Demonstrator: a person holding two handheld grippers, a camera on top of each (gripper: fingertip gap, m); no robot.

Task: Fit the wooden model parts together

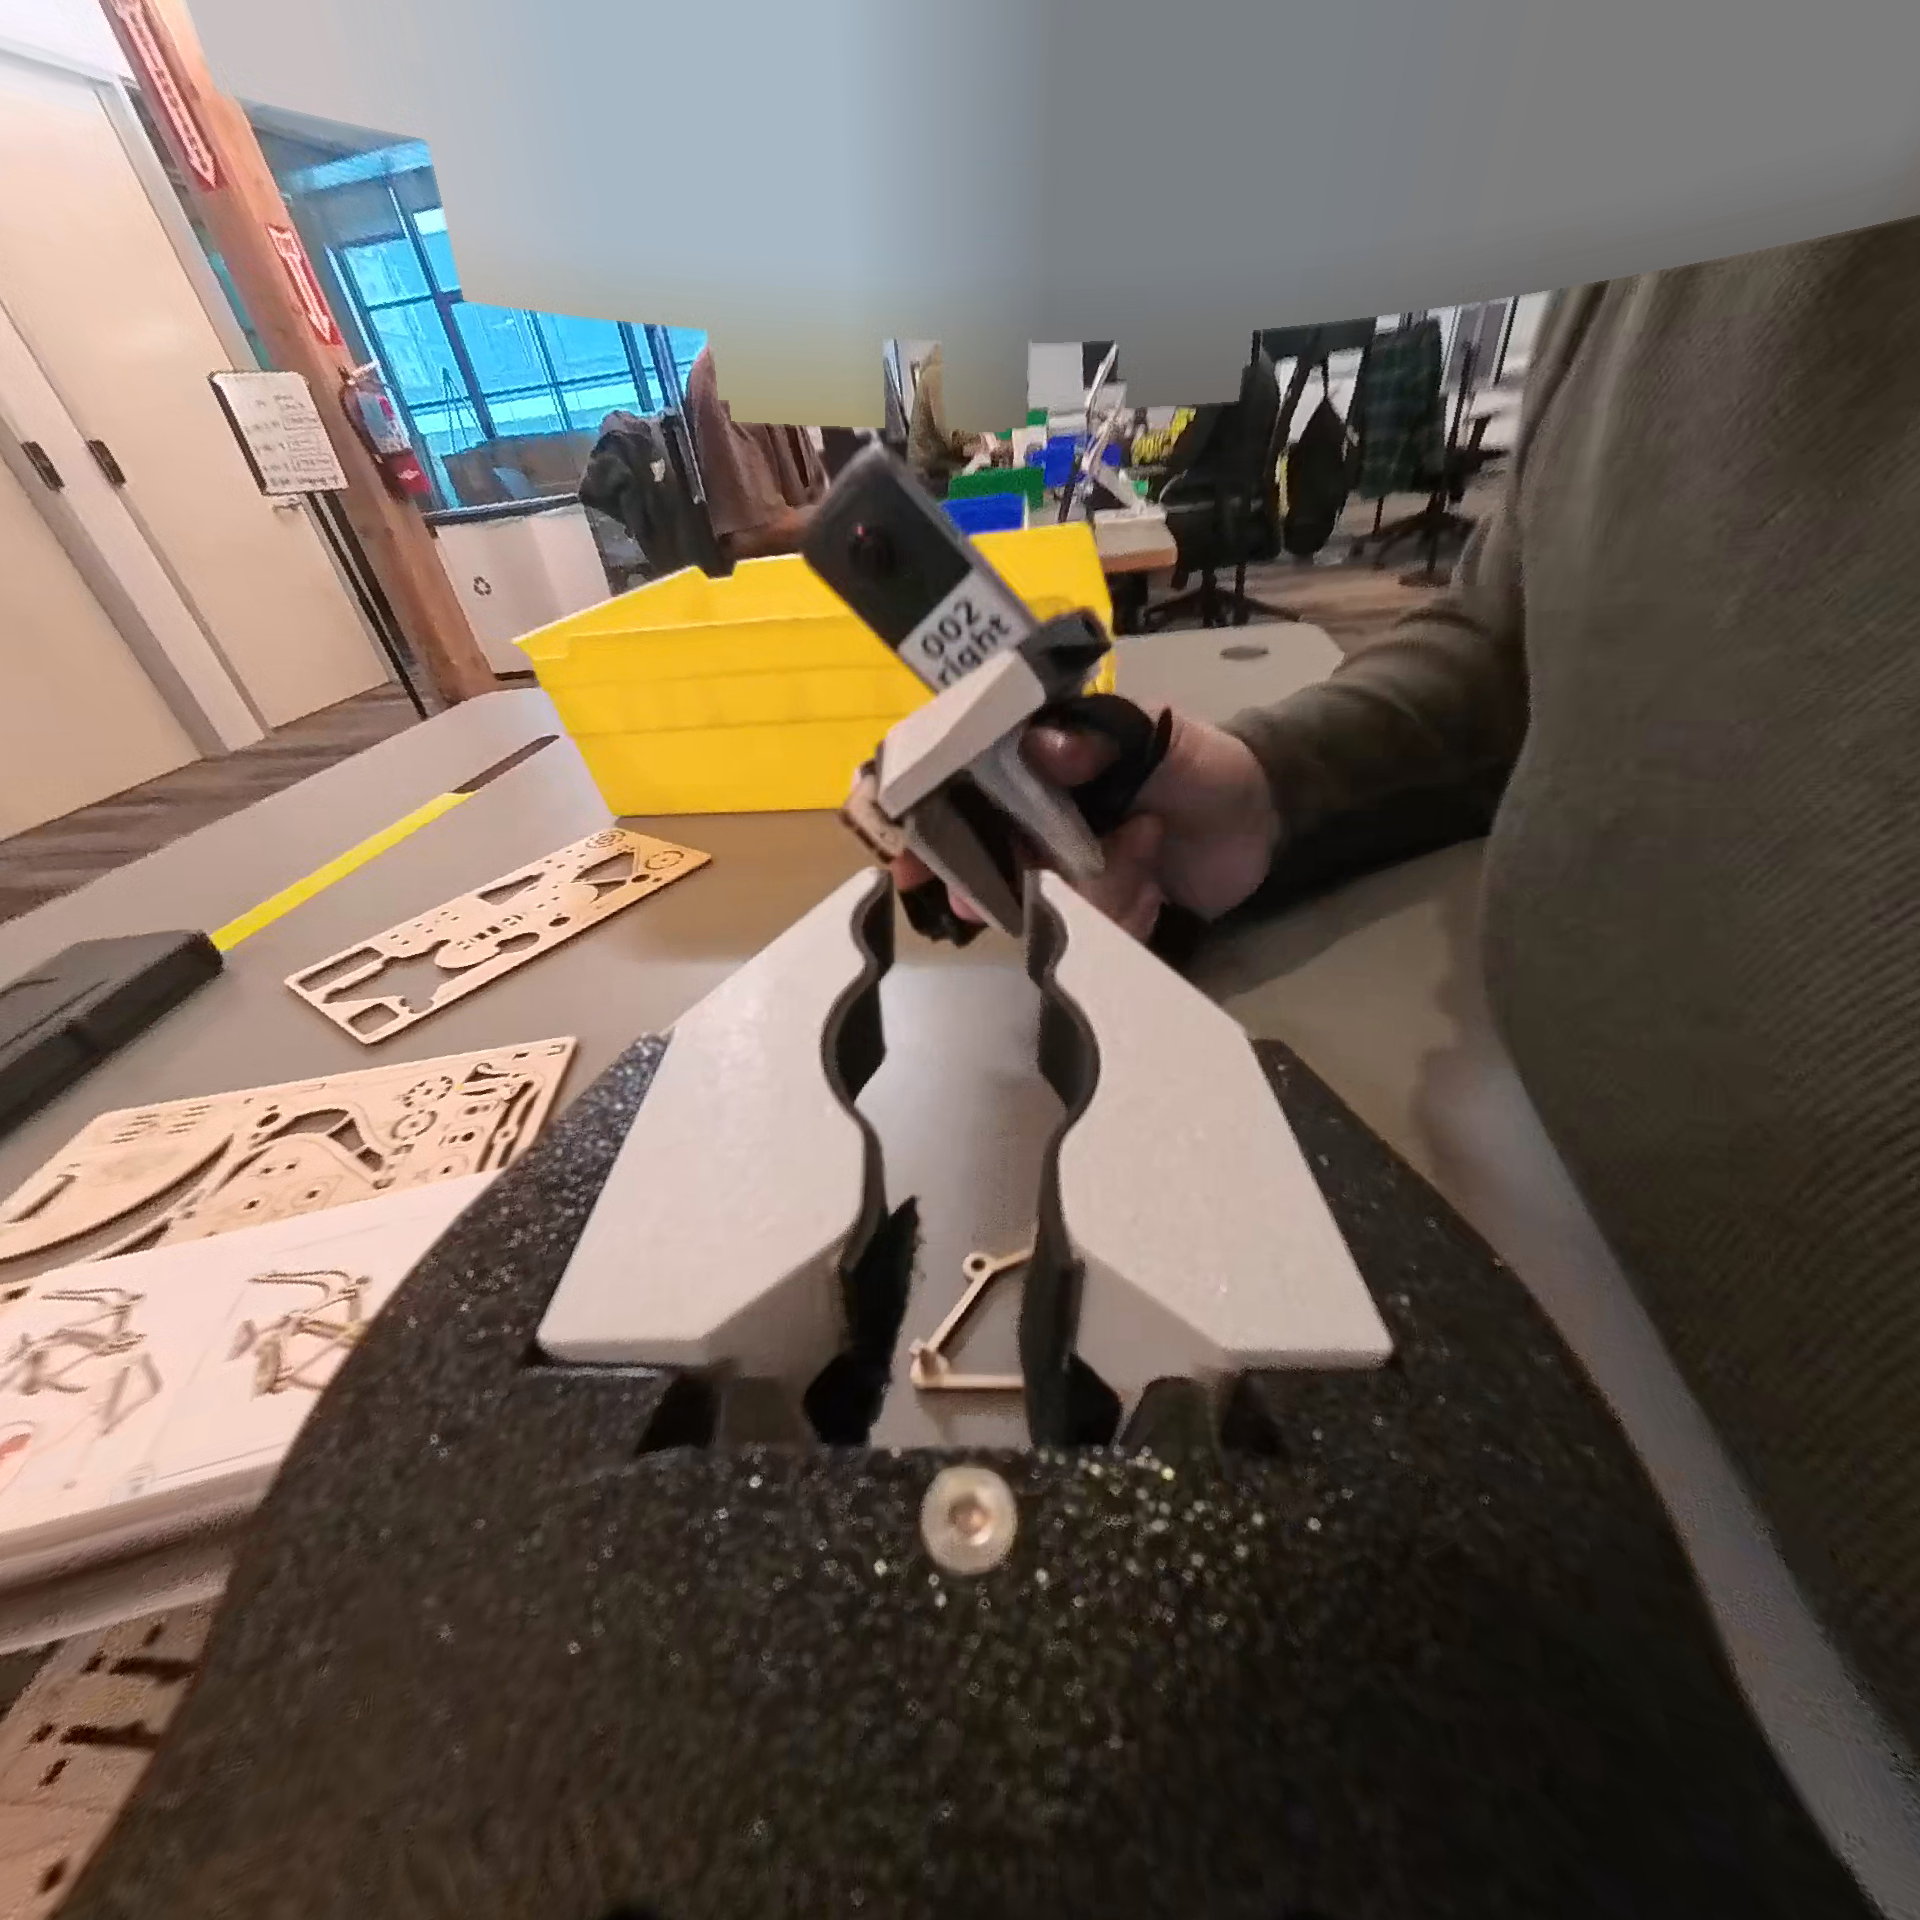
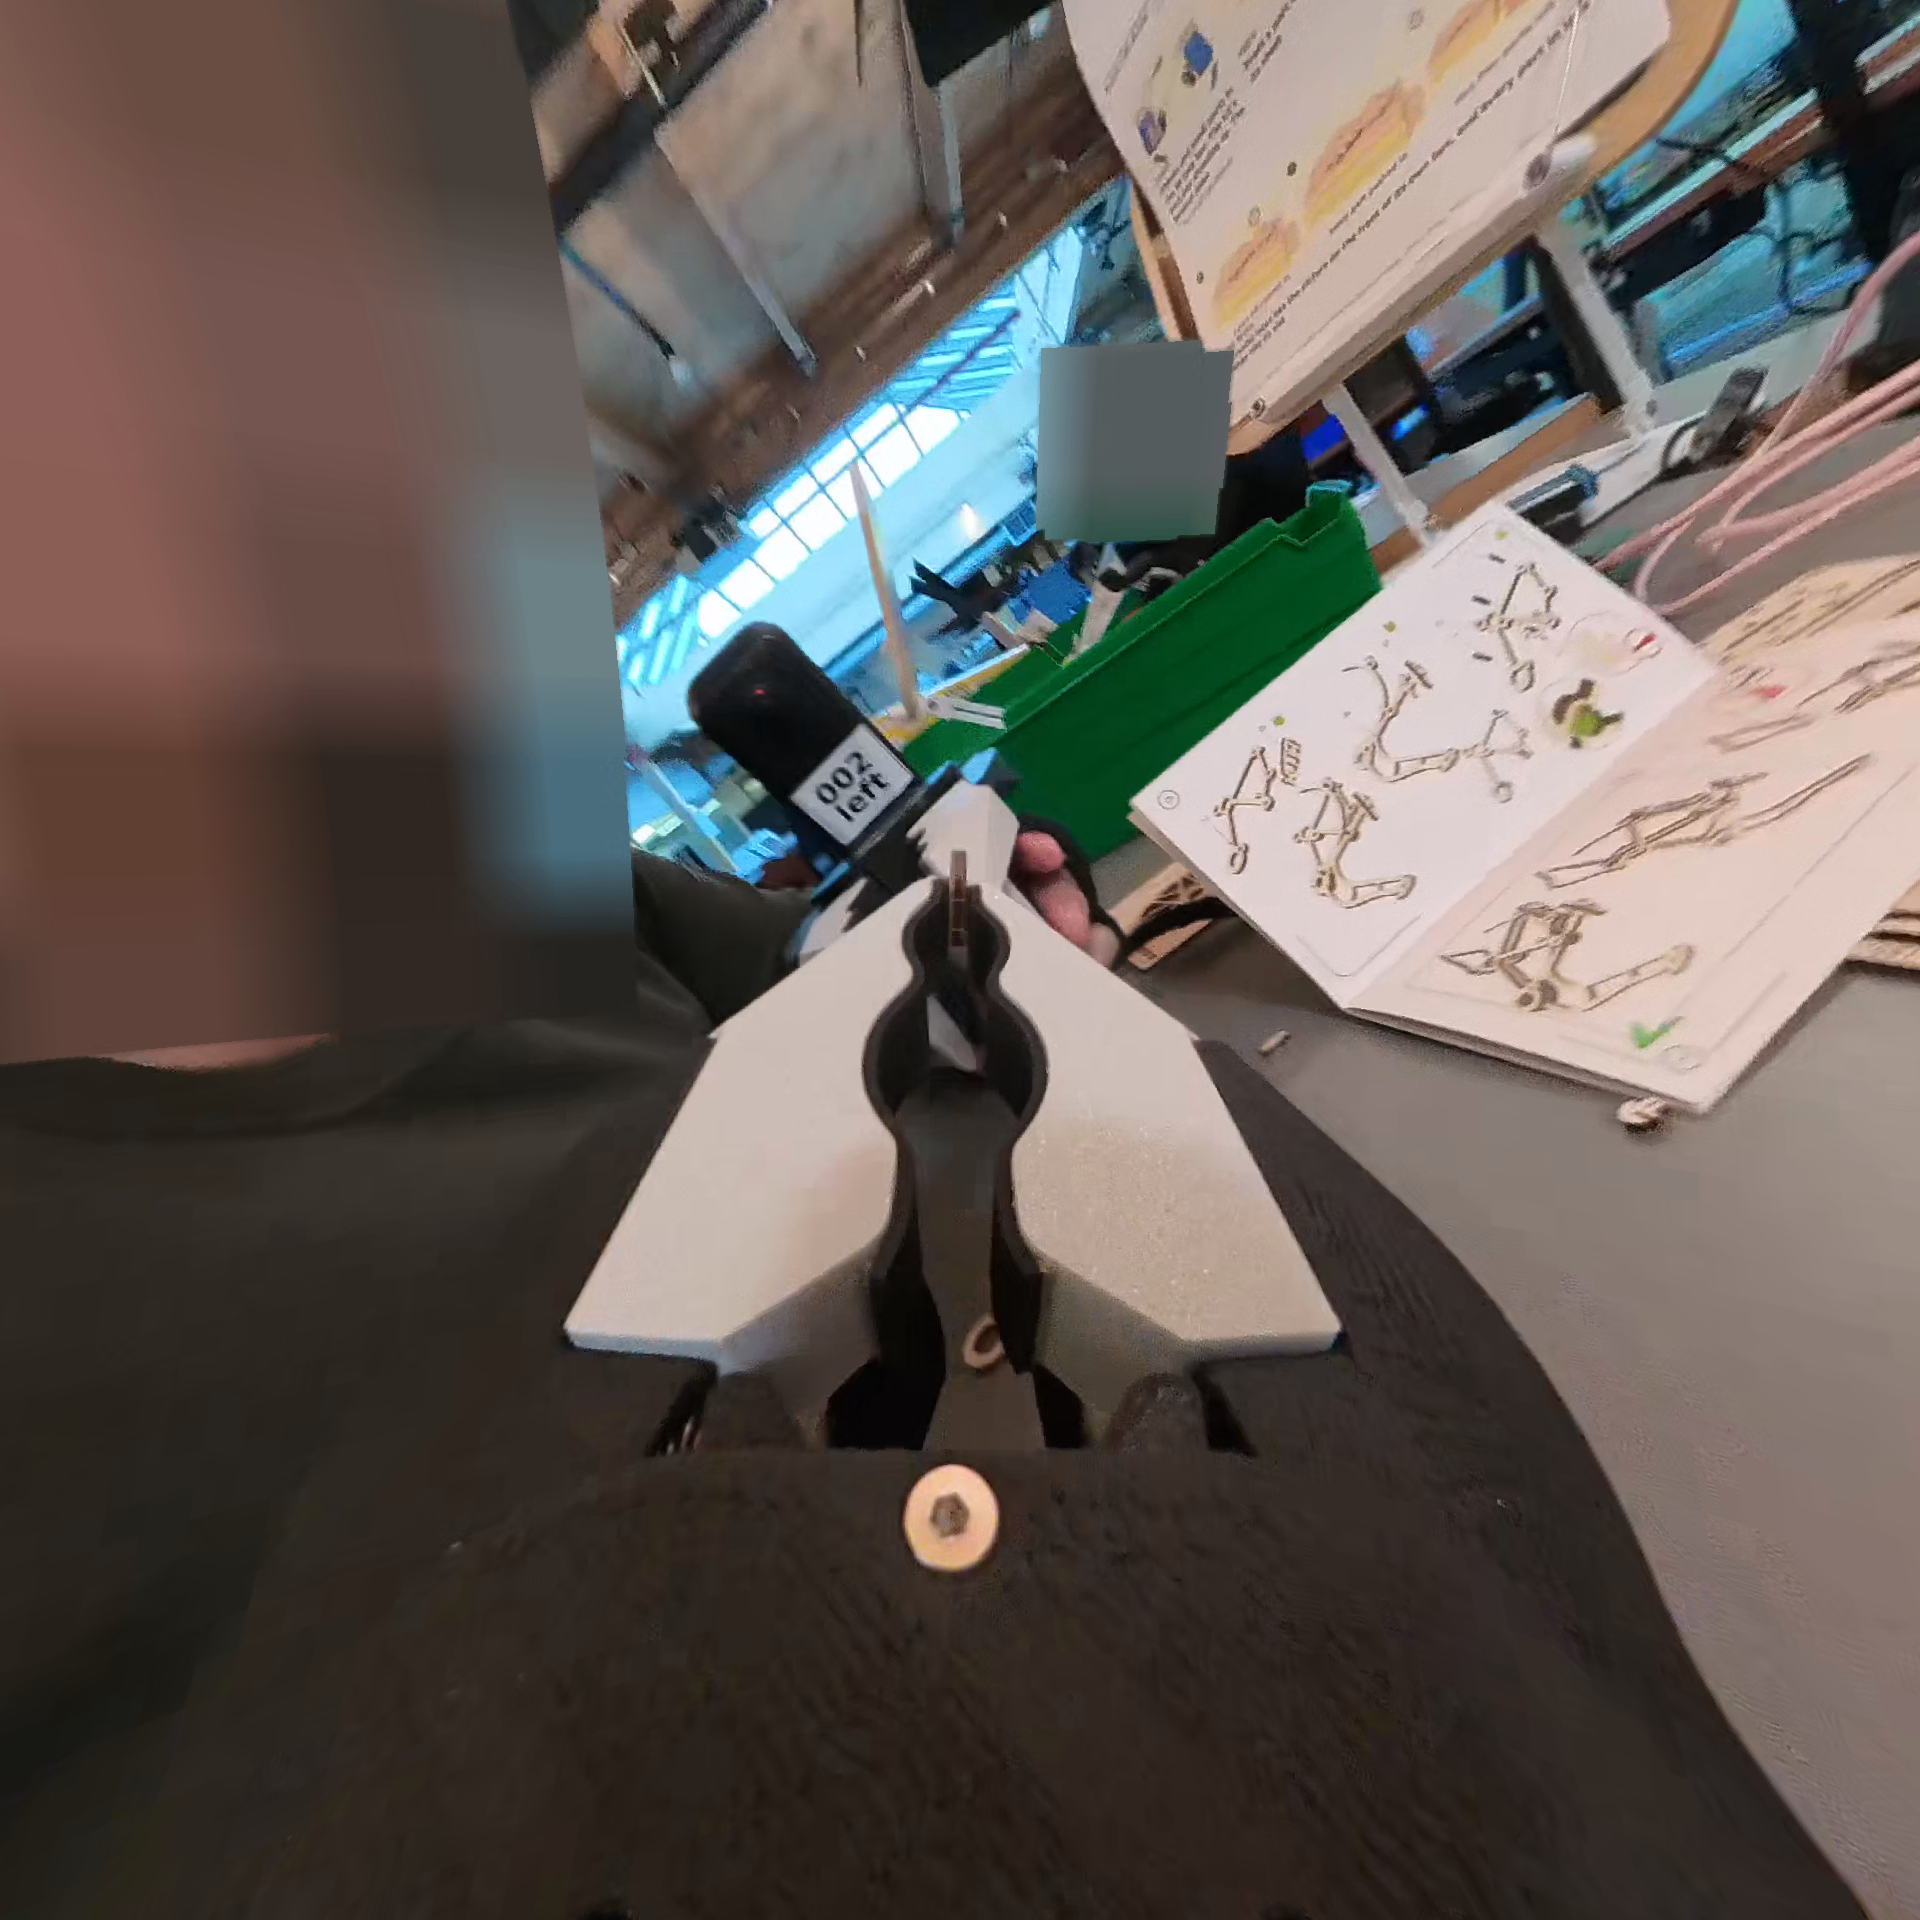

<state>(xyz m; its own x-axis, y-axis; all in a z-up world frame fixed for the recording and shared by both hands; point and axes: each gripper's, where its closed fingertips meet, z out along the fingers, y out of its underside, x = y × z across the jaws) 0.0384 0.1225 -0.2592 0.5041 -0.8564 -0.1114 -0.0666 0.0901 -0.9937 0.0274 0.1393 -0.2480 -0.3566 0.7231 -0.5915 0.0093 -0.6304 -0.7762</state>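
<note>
Grey table takes up most of both views, w/ a person in a dark olive sleeve sitting right up against it. Yellow bin sits at the far side in the left wrist view, green bin behind the booklet in the right wrist view. The open booklet lies flat on the table w/ drawings of the model steps (not reading the text out).

Two wooden sheets w/ cut-outs lie to the left: one farther out, one closer just beside a white page. A dark flat case is near the far sheet.

Left gripper is open, clear gap between the fingers, nothing pinched, just table showing thru. A thin wooden frame piece lies on the table, seen thru the gap down low near the gripper's base, not at the tips.

Right gripper has its tips pinched together on a small flat wooden part, edge-on, sticking up just past the tips. From the left wrist view you can see the same part poking out at the side of its tips, held up off the table, close in front of the left gripper's tips.

Tiny bits lie on the table by the booklet's near corner.
</note>
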